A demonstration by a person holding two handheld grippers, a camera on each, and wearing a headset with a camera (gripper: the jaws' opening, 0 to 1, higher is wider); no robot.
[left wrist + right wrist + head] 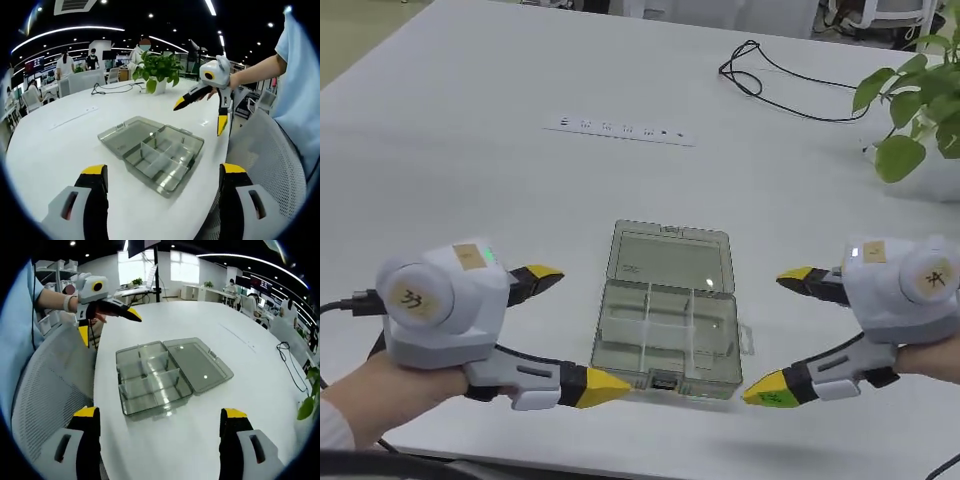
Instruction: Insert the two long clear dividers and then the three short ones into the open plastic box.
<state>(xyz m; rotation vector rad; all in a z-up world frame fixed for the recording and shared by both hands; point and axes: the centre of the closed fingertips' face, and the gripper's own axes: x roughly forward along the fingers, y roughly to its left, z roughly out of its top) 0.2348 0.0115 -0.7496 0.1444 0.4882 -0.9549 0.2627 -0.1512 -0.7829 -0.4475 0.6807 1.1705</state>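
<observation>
one white office table bears the plastic box.

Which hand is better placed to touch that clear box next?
Left, but only just. In the head view the left gripper's lower tip reaches the plastic box's near corner, while the right gripper's lower tip ends just short. Both are open and empty.
</observation>
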